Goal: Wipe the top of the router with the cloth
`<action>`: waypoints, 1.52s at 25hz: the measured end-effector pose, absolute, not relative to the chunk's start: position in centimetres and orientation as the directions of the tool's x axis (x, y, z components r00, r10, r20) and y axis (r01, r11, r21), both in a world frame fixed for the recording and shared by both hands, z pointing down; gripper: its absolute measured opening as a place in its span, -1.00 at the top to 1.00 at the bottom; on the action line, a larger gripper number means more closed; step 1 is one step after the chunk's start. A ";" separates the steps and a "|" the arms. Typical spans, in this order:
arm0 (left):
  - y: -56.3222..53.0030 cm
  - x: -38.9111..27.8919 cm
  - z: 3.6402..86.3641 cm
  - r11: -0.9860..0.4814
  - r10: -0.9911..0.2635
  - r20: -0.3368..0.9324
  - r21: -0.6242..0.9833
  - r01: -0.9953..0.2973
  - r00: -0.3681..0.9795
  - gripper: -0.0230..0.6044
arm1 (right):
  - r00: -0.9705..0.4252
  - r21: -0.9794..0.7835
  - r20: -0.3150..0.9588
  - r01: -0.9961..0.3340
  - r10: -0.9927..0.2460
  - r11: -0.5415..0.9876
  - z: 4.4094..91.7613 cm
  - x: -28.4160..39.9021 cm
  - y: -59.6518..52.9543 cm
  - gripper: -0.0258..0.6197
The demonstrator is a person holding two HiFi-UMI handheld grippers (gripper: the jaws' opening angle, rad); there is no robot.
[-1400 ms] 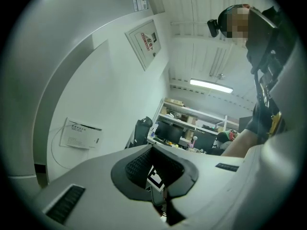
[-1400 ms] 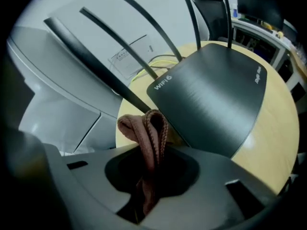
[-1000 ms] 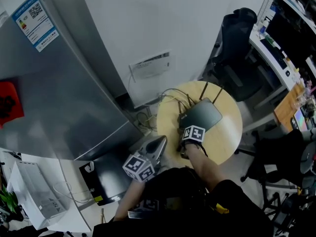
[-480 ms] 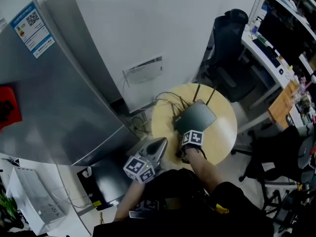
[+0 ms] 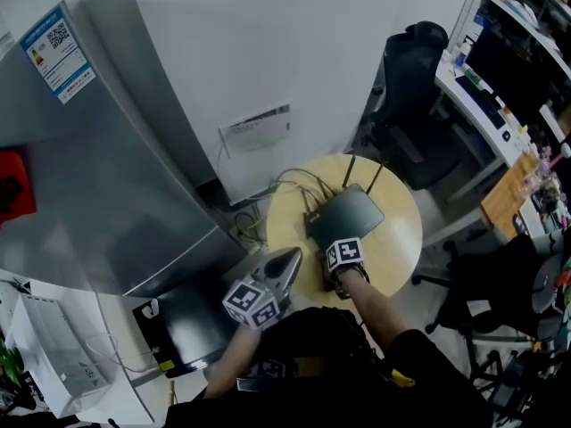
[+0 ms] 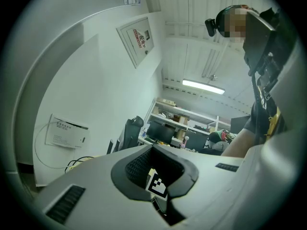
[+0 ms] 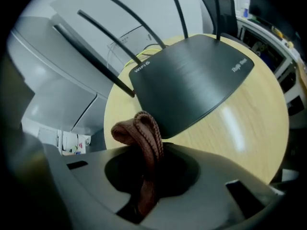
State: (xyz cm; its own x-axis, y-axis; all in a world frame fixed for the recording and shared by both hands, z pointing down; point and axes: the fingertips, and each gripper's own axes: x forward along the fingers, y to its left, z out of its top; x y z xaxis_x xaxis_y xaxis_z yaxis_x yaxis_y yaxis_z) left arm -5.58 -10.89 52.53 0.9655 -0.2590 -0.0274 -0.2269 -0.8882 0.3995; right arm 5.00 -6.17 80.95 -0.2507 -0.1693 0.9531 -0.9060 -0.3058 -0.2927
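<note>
A dark flat router with thin antennas lies on a small round wooden table. My right gripper hovers at the router's near edge, its marker cube over it. In the right gripper view the router fills the middle and the right gripper is shut on a folded brown cloth, whose loop sticks up just short of the router's near edge. My left gripper is off the table's left side, jaws together and holding nothing. In its own view the left gripper points up at the wall.
A tall grey fridge stands left of the table. A white wall box and cables lie behind it. A black office chair and a cluttered desk are to the right.
The head view has shifted a little, so the table sits lower and further left. The right gripper stays at the router's near edge with the cloth; the left gripper has barely moved.
</note>
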 end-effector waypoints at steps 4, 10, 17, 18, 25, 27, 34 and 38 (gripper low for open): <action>-10.5 -3.9 52.3 -0.883 -0.277 -0.029 0.401 -0.243 0.960 0.93 | -0.233 -0.243 0.968 -0.961 -0.091 -0.131 80.7 5.9 -5.1 0.73; -10.2 -1.5 51.7 -0.874 -0.311 -0.035 0.404 -0.271 0.950 0.93 | -0.197 -0.190 0.979 -0.974 -0.054 0.121 80.3 7.3 -4.5 0.73; -9.2 0.6 52.2 -0.866 -0.334 -0.005 0.396 -0.305 0.943 0.93 | -0.207 -0.195 0.977 -0.967 -0.056 0.163 80.8 10.6 -4.2 0.73; -9.2 0.8 52.2 -0.865 -0.341 -0.002 0.393 -0.312 0.940 0.93 | -0.209 -0.198 0.976 -0.968 -0.058 0.156 80.8 11.2 -4.3 0.73; -9.3 1.5 52.2 -0.855 -0.383 0.005 0.375 -0.357 0.924 0.93 | -0.184 -0.177 0.982 -0.971 -0.031 0.160 81.0 15.0 -4.4 0.73; -9.4 1.6 52.2 -0.850 -0.397 0.008 0.373 -0.371 0.918 0.93 | -0.183 -0.176 0.983 -0.970 -0.030 0.167 81.1 15.6 -4.8 0.73; -9.8 2.9 52.1 -0.847 -0.417 0.014 0.357 -0.393 0.909 0.93 | -0.171 -0.166 0.985 -0.968 -0.014 0.186 81.1 18.1 -5.6 0.73; -10.4 3.6 52.1 -0.843 -0.435 0.013 0.344 -0.413 0.900 0.93 | -0.156 -0.155 0.988 -0.969 0.008 0.195 81.0 19.5 -5.8 0.73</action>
